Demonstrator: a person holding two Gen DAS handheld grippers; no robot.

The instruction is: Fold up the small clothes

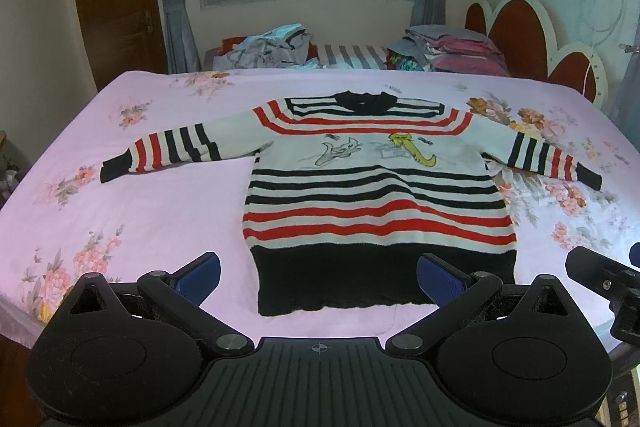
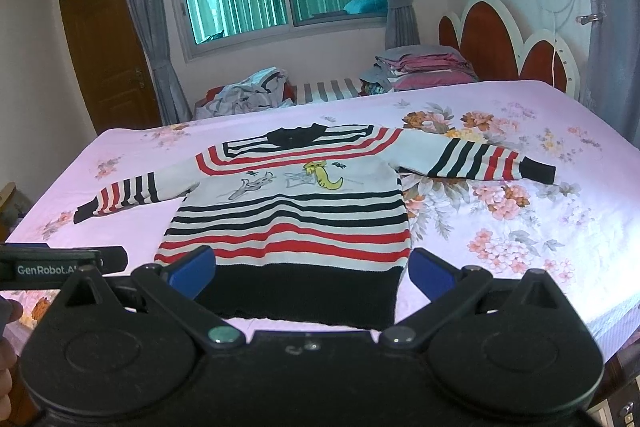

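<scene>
Jaws: both pairs spread wide, empty. Left gripper (image 1: 318, 277) and right gripper (image 2: 312, 273) hover at the black hem of the striped sweater (image 1: 372, 187), flat on the bed (image 1: 160, 211). Long axis runs hem-to-collar, straight ahead; sleeves outstretched sideways.

The only readable text is the white lettering "GenRobot.A", cut off at its end by the right gripper's black body, printed on the black housing of the left gripper (image 2: 60, 263) in the right wrist view, just left of the sweater's (image 2: 288, 211) black hem.
</scene>
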